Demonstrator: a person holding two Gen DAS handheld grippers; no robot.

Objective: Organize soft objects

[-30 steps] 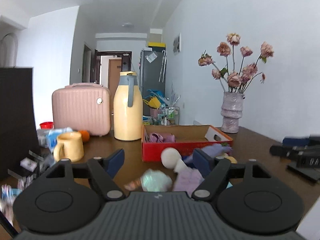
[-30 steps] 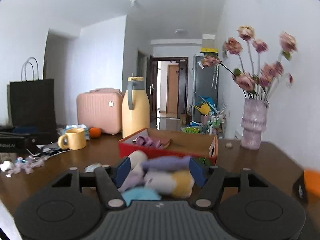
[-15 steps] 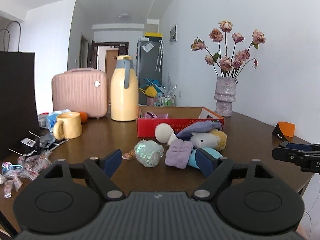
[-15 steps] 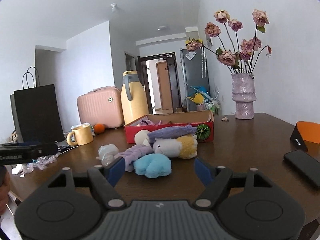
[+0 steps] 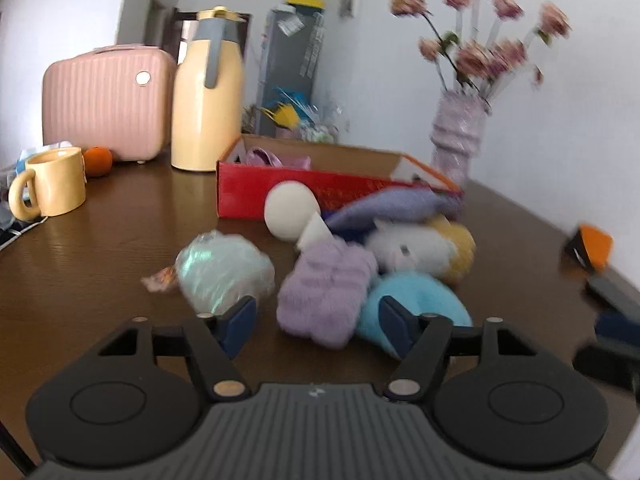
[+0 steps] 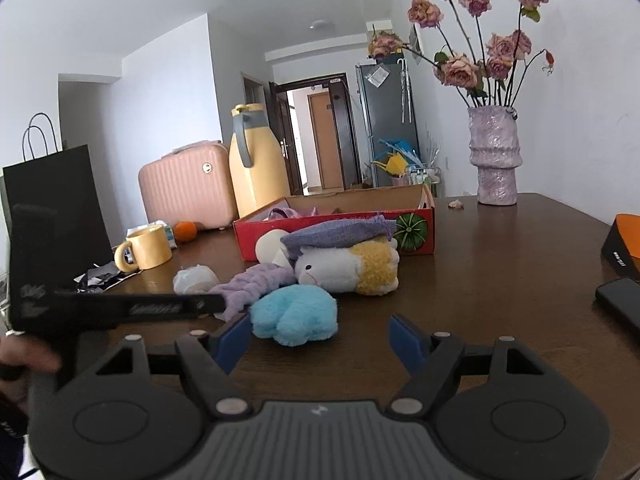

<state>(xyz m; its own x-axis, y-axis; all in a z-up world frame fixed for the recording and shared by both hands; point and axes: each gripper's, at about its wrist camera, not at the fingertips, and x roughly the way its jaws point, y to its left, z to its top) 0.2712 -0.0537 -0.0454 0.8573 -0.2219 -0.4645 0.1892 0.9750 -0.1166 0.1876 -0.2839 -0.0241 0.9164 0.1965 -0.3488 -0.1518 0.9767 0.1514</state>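
On the table point(image 5: 100, 248), going left to right, lie a wrapped ball point(image 5: 222, 270), a purple cloth point(image 5: 326, 288), a blue plush point(image 5: 416, 292) and a white plush point(image 5: 412, 250), all heaped just in front of the red box point(image 5: 304, 188). The left gripper point(image 5: 318, 318) is spread wide and empty, the purple cloth lying ahead between its fingers. I judge that is the piece to take: ease forward low, centre the cloth, and close without catching the blue plush touching it. The right gripper point(image 6: 320, 338) is also spread and empty, near the blue plush point(image 6: 294, 314); keep it clear of the left one.
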